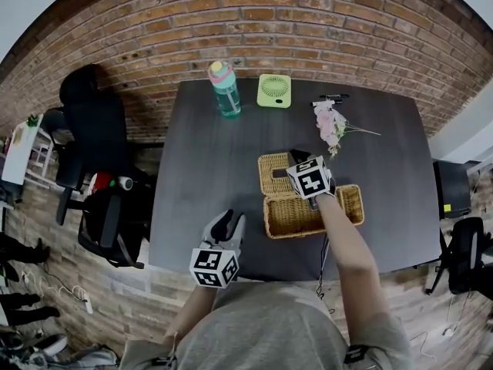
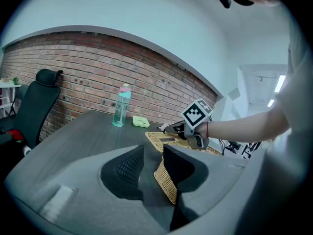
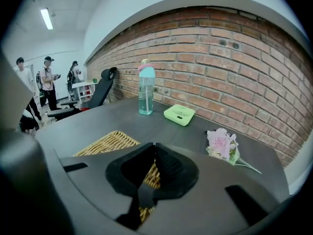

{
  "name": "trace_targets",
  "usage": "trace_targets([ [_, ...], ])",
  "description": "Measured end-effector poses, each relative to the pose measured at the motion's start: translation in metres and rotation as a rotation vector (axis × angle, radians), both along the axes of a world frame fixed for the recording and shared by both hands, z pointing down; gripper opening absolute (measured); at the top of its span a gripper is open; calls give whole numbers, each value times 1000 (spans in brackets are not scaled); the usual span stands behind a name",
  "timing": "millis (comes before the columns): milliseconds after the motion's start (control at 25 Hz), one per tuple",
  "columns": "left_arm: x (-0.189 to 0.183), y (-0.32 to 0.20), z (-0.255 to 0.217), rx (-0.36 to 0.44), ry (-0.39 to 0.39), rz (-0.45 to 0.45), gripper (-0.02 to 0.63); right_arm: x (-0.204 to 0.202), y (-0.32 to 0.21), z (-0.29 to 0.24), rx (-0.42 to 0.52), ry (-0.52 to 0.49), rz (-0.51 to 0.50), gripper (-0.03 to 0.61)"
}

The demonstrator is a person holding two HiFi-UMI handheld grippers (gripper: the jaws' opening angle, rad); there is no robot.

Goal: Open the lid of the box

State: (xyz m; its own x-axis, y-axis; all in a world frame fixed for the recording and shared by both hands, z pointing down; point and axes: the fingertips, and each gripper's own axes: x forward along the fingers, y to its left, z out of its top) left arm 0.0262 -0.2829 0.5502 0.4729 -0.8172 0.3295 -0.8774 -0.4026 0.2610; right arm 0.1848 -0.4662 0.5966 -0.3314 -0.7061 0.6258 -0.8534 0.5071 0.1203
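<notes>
Wicker box (image 1: 308,216), lid (image 1: 274,173) just by R tool (image 3: 153,149), clenched, seemingly empty; L tool (image 2: 153,152) released, well off: unbraced box may skid on worktop (image 1: 208,168).

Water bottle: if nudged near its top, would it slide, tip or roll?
The bottle stands tall and narrow, so a high push would probably tip it. Its round body would then likely roll on the smooth table. How full, hence heavy, it is cannot be told.

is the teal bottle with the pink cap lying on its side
No, the teal bottle with the pink cap stands upright on the dark table.
</notes>
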Motion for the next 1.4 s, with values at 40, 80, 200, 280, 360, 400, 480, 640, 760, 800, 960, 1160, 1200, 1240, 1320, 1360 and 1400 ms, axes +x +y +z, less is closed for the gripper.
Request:
trace_targets([
  [40, 0, 0, 0, 0, 0, -2, 129, -1, -1, 3, -7, 9, -3, 21],
  [80, -1, -1, 1, 0, -1, -3, 129, -2, -1, 6, -15, 18, -7, 21],
  [200, -1, -1, 1, 0, 1, -5, 129, -3, 0, 13, -50, 49, -13, 21],
  [280, -1, -1, 1, -1, 2, -3, 129, -3, 0, 15, -59, 60, -14, 21],
  [360, 0, -1, 1, -1, 5, -1, 129, -4, 0, 15, -58, 67, -14, 21],
  [400, 0, -1, 0, -1, 5, 0, 129, -4, 0, 15, -57, 70, -14, 21],
  [480, -1, 0, 0, 0, 6, 2, 129, -4, 0, 15, -56, 69, -14, 22],
  [640, -4, 1, -1, 4, 7, 2, 129, -4, 0, 13, -57, 30, -2, 43],
  [760, -6, 3, -3, 7, 7, 1, 129, -3, 1, 8, -47, 19, 7, 85],
  [800, -6, 4, -4, 9, 7, 1, 129, -2, 2, 5, -39, 22, 10, 90],
  [960, -7, 9, -9, 20, 7, 2, 129, -1, 10, -7, -5, 11, 23, 94],
  [1160, -5, 20, -11, 30, 7, 12, 129, -3, 30, -22, 31, -11, 22, 94],
  [1200, -4, 22, -12, 32, 7, 14, 129, -3, 35, -26, 39, -15, 22, 94],
  [1240, -4, 25, -13, 35, 7, 17, 129, -3, 40, -30, 47, -21, 23, 94],
  [1320, -3, 31, -15, 39, 7, 22, 129, -3, 52, -37, 63, -34, 28, 94],
  [1360, -3, 33, -16, 42, 8, 25, 129, -3, 57, -40, 71, -43, 31, 94],
  [1400, -3, 36, -17, 44, 9, 28, 129, -3, 63, -43, 78, -52, 35, 94],
])
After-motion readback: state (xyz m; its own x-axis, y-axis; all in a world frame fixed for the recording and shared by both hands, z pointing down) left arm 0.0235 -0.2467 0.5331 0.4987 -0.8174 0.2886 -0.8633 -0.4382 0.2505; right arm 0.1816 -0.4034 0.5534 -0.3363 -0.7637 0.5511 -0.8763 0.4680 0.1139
